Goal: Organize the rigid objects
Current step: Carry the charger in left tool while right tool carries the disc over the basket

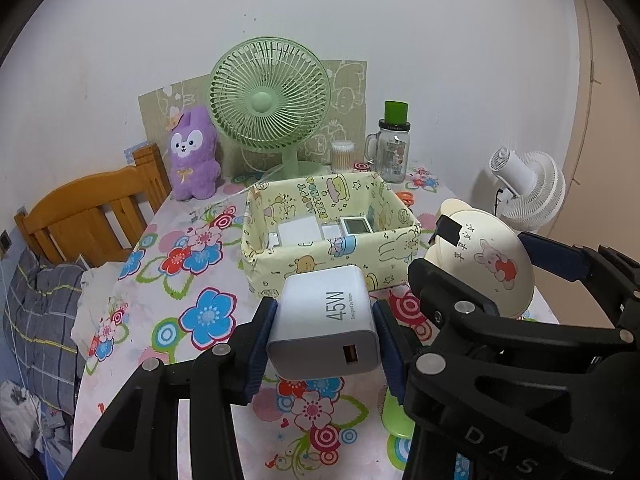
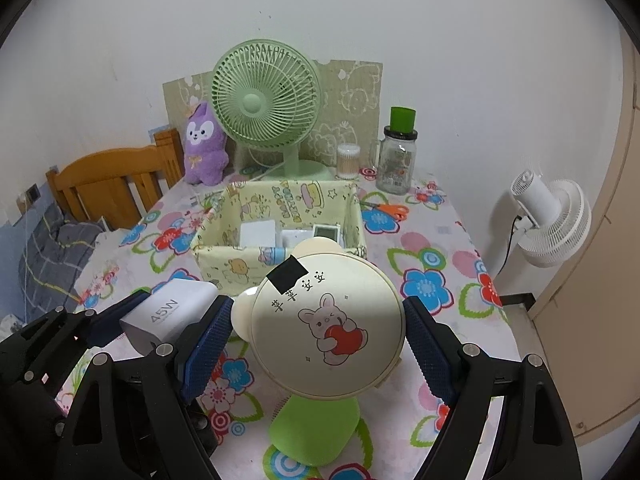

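My left gripper is shut on a white 45W charger block, held above the flowered tablecloth in front of the cartoon-print storage box. The box holds several white devices. My right gripper is shut on a cream round bear-eared case with a rabbit picture, its blue pads against both sides. A green flat object lies on the table just under the case. In the right wrist view the left gripper with the charger shows at the left.
A green desk fan, a purple plush toy, a cotton swab jar and a glass mug jar with green lid stand at the back. Orange scissors lie behind the box. A wooden bed frame is left, a white fan right.
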Tool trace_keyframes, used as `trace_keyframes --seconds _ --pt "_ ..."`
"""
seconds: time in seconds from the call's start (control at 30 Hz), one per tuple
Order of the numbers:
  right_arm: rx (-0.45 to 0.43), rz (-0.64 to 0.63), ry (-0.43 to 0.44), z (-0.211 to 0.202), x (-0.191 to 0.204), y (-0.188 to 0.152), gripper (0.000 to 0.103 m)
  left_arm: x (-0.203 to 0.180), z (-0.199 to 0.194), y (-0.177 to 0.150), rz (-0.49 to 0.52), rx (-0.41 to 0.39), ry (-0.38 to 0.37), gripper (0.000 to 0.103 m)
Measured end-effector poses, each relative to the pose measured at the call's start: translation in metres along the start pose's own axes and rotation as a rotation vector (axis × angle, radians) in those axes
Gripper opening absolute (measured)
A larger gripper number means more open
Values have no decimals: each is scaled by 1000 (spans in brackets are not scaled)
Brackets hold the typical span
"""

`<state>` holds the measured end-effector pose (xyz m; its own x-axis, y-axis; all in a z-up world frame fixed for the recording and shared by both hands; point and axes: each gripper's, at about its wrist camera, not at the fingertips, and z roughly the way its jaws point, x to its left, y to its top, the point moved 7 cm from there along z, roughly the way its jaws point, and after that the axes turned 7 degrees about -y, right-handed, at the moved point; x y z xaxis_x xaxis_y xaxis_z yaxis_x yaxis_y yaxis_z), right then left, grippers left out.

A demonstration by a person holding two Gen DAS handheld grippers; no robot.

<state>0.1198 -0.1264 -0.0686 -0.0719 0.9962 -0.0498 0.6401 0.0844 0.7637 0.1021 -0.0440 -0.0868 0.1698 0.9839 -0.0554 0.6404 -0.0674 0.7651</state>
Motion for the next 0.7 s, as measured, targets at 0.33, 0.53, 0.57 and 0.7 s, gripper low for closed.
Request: trace_keyframes --seconds 0.33,0.53,0.57,0.7 --pt "-2 15 15 12 -1 17 85 4 11 18 9 -4 10 50" --pt "6 17 13 24 -3 25 85 5 24 26 15 6 4 50" --pt "8 21 14 27 -4 26 85 5 25 26 16 7 3 50" --pt "12 27 13 35 -6 29 85 4 35 32 28 14 3 50"
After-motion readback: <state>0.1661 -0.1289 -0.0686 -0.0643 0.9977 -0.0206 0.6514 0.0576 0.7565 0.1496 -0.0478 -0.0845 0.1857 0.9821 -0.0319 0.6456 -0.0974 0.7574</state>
